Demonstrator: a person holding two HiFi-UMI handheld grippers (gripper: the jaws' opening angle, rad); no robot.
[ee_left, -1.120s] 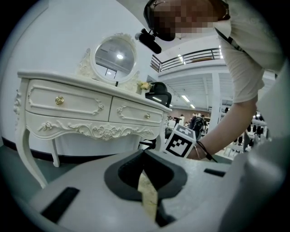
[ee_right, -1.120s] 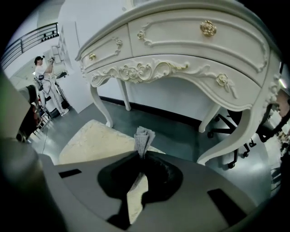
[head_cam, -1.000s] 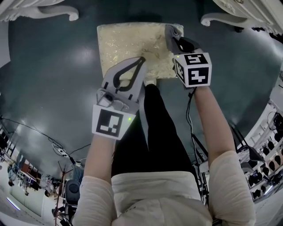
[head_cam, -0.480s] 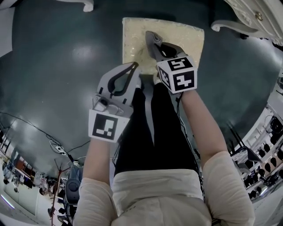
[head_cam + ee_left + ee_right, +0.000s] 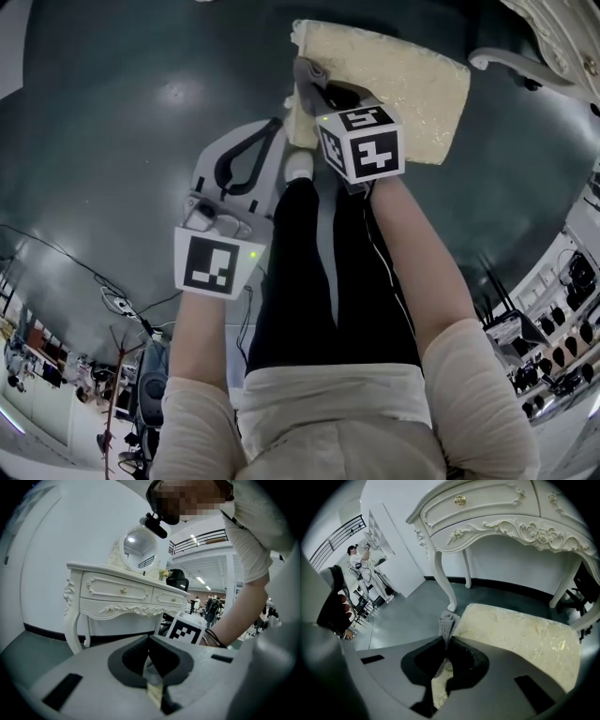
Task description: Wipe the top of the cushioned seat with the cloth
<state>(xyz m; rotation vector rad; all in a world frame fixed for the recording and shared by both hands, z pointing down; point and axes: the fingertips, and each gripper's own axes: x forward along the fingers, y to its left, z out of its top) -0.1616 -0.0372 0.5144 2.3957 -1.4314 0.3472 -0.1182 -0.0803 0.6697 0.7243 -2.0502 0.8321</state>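
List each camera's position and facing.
Head view: on the person's head, looking steeply down at the seat; arms, legs, left gripper and right gripper show.
Left gripper view: on the left gripper, facing a dresser; right forearm shows.
Right gripper view: on the right gripper, facing seat and pinched cloth.
Both gripper views share the dresser.

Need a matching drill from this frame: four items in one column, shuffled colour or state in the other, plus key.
Column 1
1. cloth
2. cushioned seat
3. left gripper
4. dressing table

Column 2
A. white, carved, with drawers
B. cream, patterned top
C. fingers shut, nothing held
D. grey, pinched by the right gripper

Pairs: 1-D, 2-B, 3-C, 4-A
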